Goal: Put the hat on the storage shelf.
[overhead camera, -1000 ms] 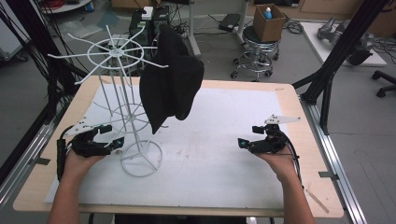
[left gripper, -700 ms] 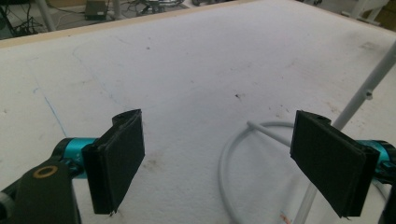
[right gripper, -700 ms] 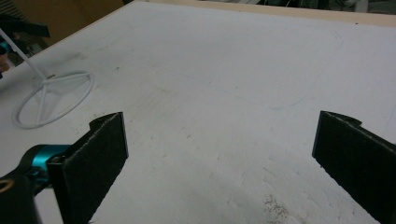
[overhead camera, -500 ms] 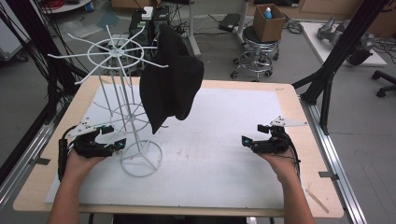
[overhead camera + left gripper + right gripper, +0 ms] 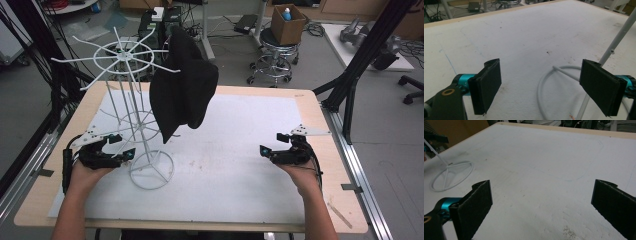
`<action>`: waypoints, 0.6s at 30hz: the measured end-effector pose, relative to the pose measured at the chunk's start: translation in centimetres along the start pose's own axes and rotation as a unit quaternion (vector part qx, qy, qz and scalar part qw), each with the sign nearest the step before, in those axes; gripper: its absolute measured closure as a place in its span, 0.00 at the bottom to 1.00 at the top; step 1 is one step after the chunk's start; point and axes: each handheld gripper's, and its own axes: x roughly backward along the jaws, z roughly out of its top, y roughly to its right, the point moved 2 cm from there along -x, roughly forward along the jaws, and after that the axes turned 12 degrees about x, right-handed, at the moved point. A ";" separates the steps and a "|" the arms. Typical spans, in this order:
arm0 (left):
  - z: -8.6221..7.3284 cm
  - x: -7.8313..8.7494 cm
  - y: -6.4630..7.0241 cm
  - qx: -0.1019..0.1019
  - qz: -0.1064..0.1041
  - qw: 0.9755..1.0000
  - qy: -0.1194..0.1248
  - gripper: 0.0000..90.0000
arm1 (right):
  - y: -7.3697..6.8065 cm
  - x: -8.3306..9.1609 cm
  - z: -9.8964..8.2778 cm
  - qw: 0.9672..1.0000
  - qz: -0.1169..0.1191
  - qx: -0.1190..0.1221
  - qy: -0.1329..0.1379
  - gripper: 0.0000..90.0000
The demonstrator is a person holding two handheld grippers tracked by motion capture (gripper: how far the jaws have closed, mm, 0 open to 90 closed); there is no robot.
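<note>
From the high view, your black cloth (image 5: pixel 182 82) hangs limp from the white wire rack (image 5: pixel 131 107) over the desk (image 5: pixel 280 120): soft, light; pinch its lower hem. Left gripper (image 5: pixel 541 85) view: jaws apart beside the rack's base ring. Right gripper (image 5: pixel 541 202) view: jaws apart, empty.

We see a wide open stretch of the white foam-covered tabletop (image 5: pixel 235 170) between our two grippers, bare from 3 o'clock through 6 o'clock of the tall white wire display rack (image 5: pixel 131 112). That rack blocks the left side: its round wire base ring (image 5: pixel 151 169) lies just beside our left gripper (image 5: pixel 121 146), at about 4 o'clock from it, with a thin upright rod rising right by one pad. The black cloth hat (image 5: pixel 181 90) hangs from a rack arm, overhanging the table toward 12 o'clock. Our right gripper (image 5: pixel 272 144) has clear board ahead, jaws spread wide.
</note>
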 end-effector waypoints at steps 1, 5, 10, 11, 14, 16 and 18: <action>0.0 0.0 0.0 0.000 -0.001 1.000 0.000 0.20 | 0.0 0.0 0.0 1.000 -0.001 0.001 -0.001 0.03; 0.0 -0.1 -0.1 0.000 0.000 1.000 0.000 0.20 | 0.0 -0.1 0.0 1.000 0.000 0.001 -0.004 0.03; 0.0 0.0 -0.2 0.006 0.001 1.000 0.002 0.20 | 0.0 -0.2 -0.1 1.000 0.008 -0.003 -0.004 0.03; 0.0 0.1 -0.3 0.008 0.001 1.000 0.005 0.20 | 0.0 -0.2 -0.1 1.000 0.010 -0.004 -0.003 0.03; -0.1 0.1 -0.3 0.007 0.003 1.000 0.002 0.20 | 0.1 -0.2 0.0 1.000 0.010 -0.002 0.001 0.03; -0.1 0.0 -0.2 0.004 0.004 1.000 -0.001 0.20 | 0.1 -0.2 -0.1 1.000 0.009 -0.004 -0.002 0.03; -0.1 0.0 -0.2 0.003 0.004 1.000 -0.002 0.20 | 0.1 -0.2 -0.1 1.000 0.009 -0.005 -0.002 0.03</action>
